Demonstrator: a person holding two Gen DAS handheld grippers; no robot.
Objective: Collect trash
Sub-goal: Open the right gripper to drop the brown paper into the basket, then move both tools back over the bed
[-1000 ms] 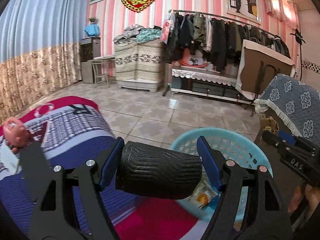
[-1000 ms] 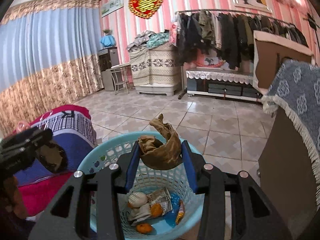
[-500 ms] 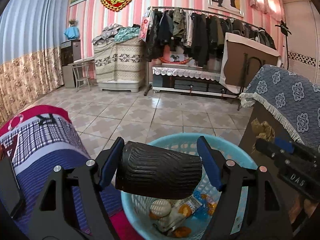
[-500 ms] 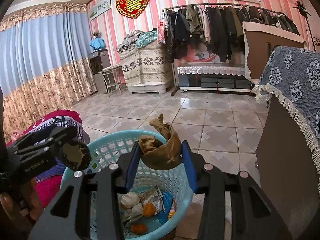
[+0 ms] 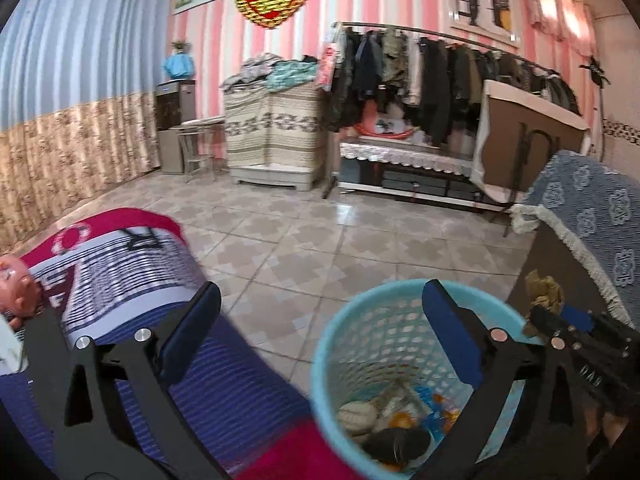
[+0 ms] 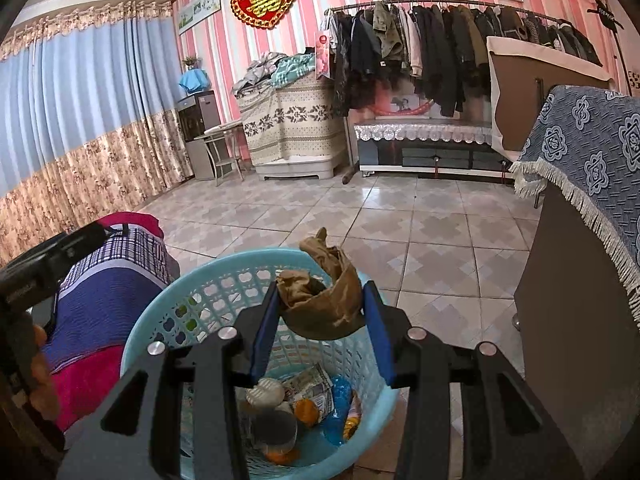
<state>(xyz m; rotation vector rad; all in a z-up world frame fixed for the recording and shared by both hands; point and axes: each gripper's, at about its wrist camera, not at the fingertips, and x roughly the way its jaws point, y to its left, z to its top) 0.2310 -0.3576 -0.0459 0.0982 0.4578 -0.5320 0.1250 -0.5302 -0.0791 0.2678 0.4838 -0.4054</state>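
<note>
Because my left gripper (image 5: 320,328) has just been opening and stands wide and empty, the black cup (image 5: 394,442) lies in the blue basket (image 5: 404,292); my right gripper (image 6: 320,320) pinches crumpled brown paper (image 6: 324,300) above it, ready for dropping.

Left gripper (image 5: 320,320) jaws just opened, nothing between, blue basket (image 5: 332,344) below

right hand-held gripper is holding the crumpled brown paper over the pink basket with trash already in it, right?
Not quite: the basket is light blue, not pink, as the right wrist view shows. The rest holds: the right hand-held gripper grips the crumpled brown paper above it, and trash already lies inside.
</note>
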